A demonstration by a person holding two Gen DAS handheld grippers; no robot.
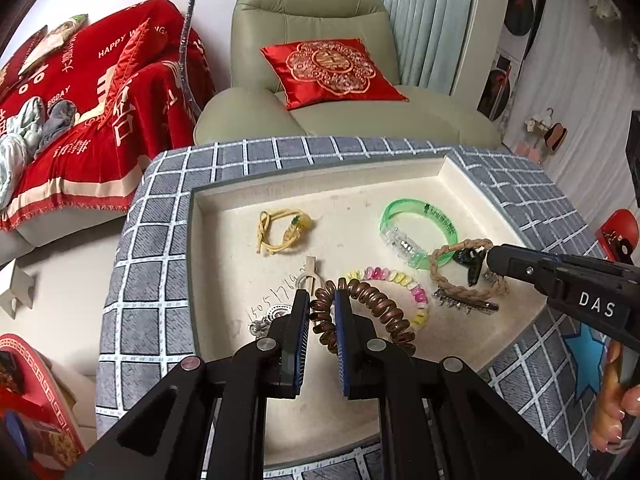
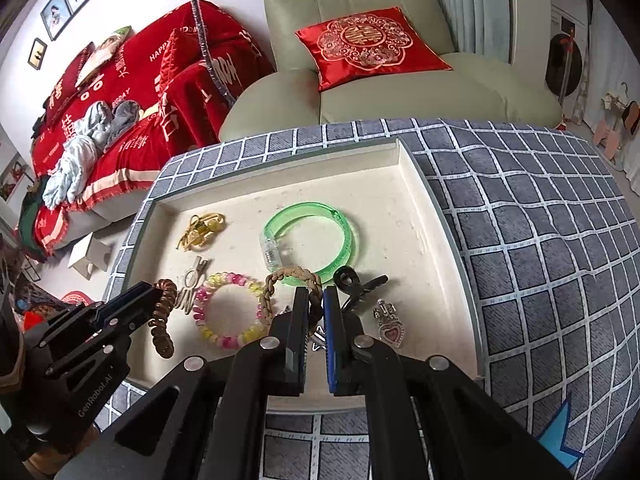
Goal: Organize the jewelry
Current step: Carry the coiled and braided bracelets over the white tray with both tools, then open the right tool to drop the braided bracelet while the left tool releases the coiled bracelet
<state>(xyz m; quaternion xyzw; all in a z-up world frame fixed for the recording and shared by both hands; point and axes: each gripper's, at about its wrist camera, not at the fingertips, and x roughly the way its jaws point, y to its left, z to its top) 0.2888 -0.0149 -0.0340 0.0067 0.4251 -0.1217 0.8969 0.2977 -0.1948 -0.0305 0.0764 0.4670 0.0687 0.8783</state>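
Observation:
A cream tray (image 1: 224, 216) (image 2: 432, 224) holds the jewelry. My left gripper (image 1: 322, 298) is shut on a brown spiral hair tie (image 1: 384, 312), which also shows in the right wrist view (image 2: 162, 320). My right gripper (image 2: 316, 296) is shut on a tan braided bracelet (image 2: 276, 284), seen in the left wrist view (image 1: 448, 280). Beside them lie a pink and yellow spiral tie (image 1: 404, 280) (image 2: 224, 312), a green bangle (image 1: 424, 220) (image 2: 316, 236), a yellow cord piece (image 1: 280, 232) (image 2: 200, 232), a black clip (image 2: 356, 284) and a heart charm (image 2: 390, 326).
The tray sits on a grey checked cloth (image 1: 160, 216) (image 2: 540, 240). A beige hair clip (image 2: 192, 280) and a spiked barrette (image 1: 464, 304) also lie in the tray. A green armchair with a red cushion (image 1: 332, 68) stands behind, and a red-covered sofa (image 1: 100, 100) is to the left.

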